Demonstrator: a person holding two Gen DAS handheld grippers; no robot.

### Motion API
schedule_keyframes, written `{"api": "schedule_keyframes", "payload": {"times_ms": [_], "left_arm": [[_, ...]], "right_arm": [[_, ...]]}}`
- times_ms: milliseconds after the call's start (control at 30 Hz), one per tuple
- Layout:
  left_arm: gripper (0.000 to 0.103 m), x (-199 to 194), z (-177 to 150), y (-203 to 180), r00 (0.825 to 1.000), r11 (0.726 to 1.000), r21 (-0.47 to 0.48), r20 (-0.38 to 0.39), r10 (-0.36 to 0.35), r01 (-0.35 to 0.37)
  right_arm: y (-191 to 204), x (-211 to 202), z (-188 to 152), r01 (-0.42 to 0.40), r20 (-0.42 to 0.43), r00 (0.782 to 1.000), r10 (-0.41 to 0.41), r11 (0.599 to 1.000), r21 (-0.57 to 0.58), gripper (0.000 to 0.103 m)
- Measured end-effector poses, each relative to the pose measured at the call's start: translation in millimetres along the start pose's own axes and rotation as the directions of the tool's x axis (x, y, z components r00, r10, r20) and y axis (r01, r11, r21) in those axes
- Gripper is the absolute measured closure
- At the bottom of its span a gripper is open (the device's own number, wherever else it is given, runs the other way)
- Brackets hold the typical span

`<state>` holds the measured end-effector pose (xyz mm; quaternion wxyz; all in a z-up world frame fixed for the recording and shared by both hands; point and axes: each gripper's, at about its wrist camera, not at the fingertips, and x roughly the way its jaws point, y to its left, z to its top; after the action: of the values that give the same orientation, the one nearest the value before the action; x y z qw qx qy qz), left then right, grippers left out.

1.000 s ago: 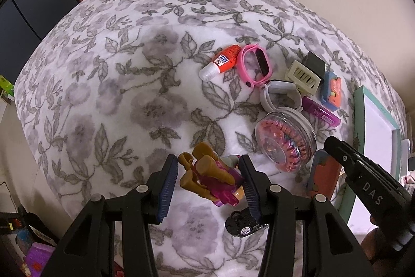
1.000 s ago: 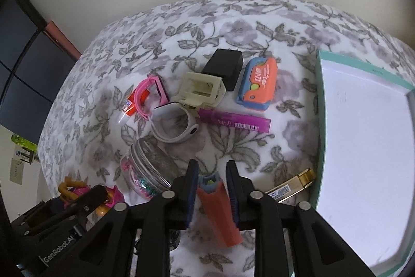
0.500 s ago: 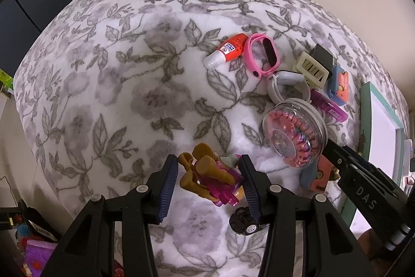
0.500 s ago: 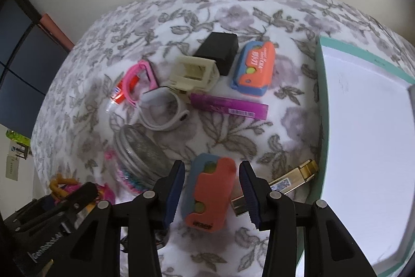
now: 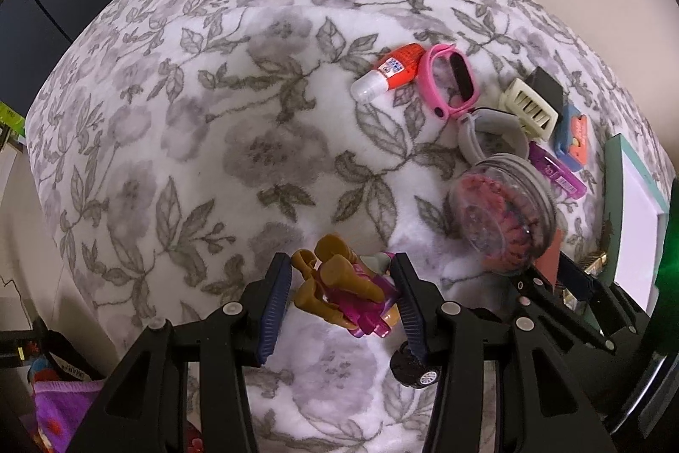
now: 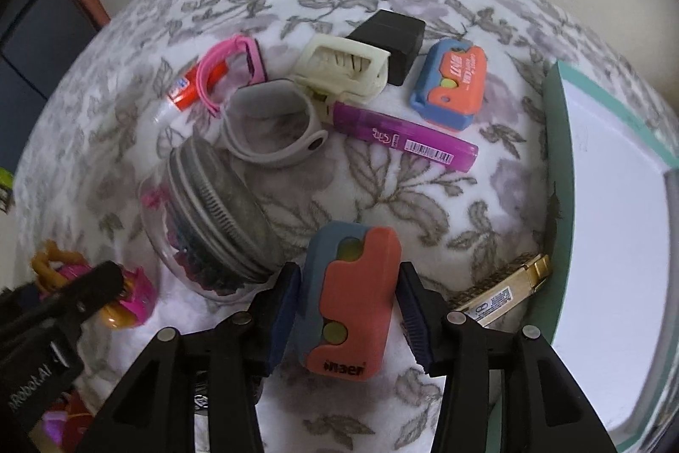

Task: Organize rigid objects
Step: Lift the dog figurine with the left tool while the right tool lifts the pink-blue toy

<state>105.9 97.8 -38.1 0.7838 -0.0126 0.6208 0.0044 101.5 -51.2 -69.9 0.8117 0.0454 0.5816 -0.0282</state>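
R gripper (image 6: 346, 308): fingers apart, straddling the coral-blue eraser case (image 6: 348, 296), which lies flat on the fleece blanket (image 6: 382, 173); 1 s ago it was clamped edge-on, so prob just released, re-grip or move on. L gripper (image 5: 341, 294) apart round the hard plastic toy figure (image 5: 343, 296). Far: glass jar (image 6: 212, 215), smooth purple highlighter (image 6: 403, 136). Right: teal-rimmed tray (image 6: 556, 156).

Two orange-and-blue cases: one (image 6: 348, 300) at the near edge of the bed, one (image 6: 450, 83) toward the far side. Two wristbands, one pink (image 6: 229, 71), one grey (image 6: 271, 130). One each of glue bottle (image 5: 388, 71), cream hair clip (image 6: 343, 68), black block (image 6: 390, 39), purple marker (image 6: 403, 136), jar (image 6: 212, 215), toy figure (image 5: 343, 289), gold item (image 6: 505, 289), teal tray (image 6: 560, 156). A small black toy car (image 5: 413, 370), seemingly.
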Motion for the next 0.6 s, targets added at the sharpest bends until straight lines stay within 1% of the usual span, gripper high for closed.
{"api": "schedule_keyframes", "payload": {"times_ms": [67,200,333,500,600], "left_arm": [[0.053,2,0,0,1.000,1.000,0.001,-0.004,0.006,-0.006],[0.053,3,0,1,1.000,1.000,-0.004,-0.005,0.006,-0.006],[0.053,0,1,3,1.000,1.000,-0.009,0.007,0.005,-0.004],[0.053,-10,3,4,0.999,1.000,-0.010,0.045,-0.003,0.003],[0.053,-16,5,5,0.998,1.000,-0.021,0.060,-0.022,0.023]], "right_arm": [[4,0,-2,0.021,0.014,1.000,-0.021,1.000,-0.012,0.053],[4,0,-3,0.018,0.019,1.000,-0.018,1.000,-0.006,0.056],[-6,-15,-3,-0.018,0.040,0.999,0.017,0.999,0.029,0.056],[-20,-30,0,-0.056,0.065,0.997,0.051,0.996,0.072,0.056],[-31,-41,5,-0.078,0.090,0.994,0.069,0.991,0.111,0.056]]}}
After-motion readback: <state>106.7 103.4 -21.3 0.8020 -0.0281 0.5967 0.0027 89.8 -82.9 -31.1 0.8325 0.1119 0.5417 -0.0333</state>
